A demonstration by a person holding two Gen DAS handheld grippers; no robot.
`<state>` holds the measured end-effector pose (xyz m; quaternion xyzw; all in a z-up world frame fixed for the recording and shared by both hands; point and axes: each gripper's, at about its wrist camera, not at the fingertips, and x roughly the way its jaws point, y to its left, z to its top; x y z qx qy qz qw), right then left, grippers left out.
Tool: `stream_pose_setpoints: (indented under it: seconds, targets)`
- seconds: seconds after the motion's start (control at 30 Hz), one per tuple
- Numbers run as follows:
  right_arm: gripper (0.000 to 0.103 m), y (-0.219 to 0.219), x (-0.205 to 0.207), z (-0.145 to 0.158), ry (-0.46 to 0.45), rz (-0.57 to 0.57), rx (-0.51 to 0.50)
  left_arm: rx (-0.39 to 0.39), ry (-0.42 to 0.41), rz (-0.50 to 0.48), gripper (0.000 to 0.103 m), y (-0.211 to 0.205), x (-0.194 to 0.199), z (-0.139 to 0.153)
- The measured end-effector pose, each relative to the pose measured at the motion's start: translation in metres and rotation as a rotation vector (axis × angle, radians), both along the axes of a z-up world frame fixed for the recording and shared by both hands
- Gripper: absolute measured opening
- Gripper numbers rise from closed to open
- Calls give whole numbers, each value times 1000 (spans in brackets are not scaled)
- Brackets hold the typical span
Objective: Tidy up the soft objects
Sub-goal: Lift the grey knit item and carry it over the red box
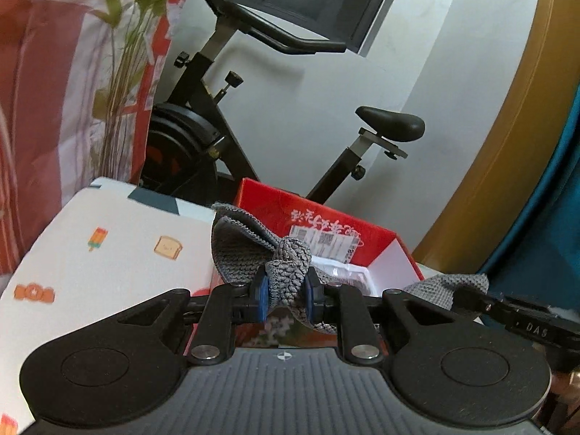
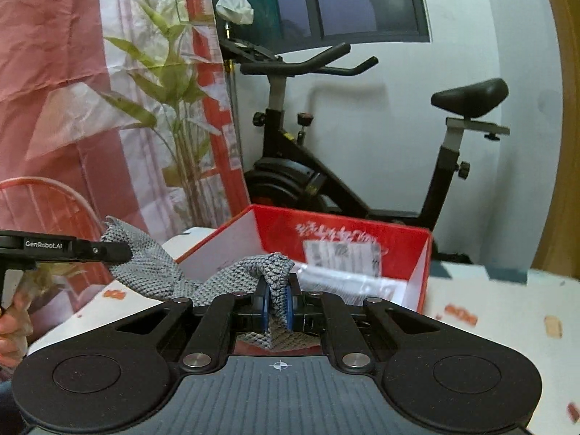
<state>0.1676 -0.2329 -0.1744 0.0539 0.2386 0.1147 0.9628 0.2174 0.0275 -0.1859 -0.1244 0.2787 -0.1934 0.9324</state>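
A grey knitted cloth (image 1: 250,250) is held in the air between both grippers, above the near edge of an open red box (image 1: 326,224). My left gripper (image 1: 287,299) is shut on one bunched end. My right gripper (image 2: 278,306) is shut on the other end of the cloth (image 2: 152,272). In the right wrist view the left gripper (image 2: 119,252) comes in from the left, clamped on the cloth's far corner. In the left wrist view the right gripper (image 1: 467,297) holds the corner at the right. The box (image 2: 362,232) holds a white plastic-wrapped item (image 2: 348,282).
The box stands on a table with a white printed cloth (image 1: 108,246). Behind it is a black exercise bike (image 2: 326,181) against a white wall. A potted plant (image 2: 174,108) and red-and-white curtain are at the left. A red wire chair (image 2: 47,199) is at far left.
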Motion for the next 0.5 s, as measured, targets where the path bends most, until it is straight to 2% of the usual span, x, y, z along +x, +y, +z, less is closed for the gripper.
stream_pose_setpoints:
  seconds: [0.27, 0.5]
  targets:
    - [8, -13, 46, -10, 40, -39, -53, -16, 61, -10, 20, -19, 33, -6]
    - [8, -36, 49, -7, 19, -99, -42, -6, 14, -73, 20, -49, 48, 13]
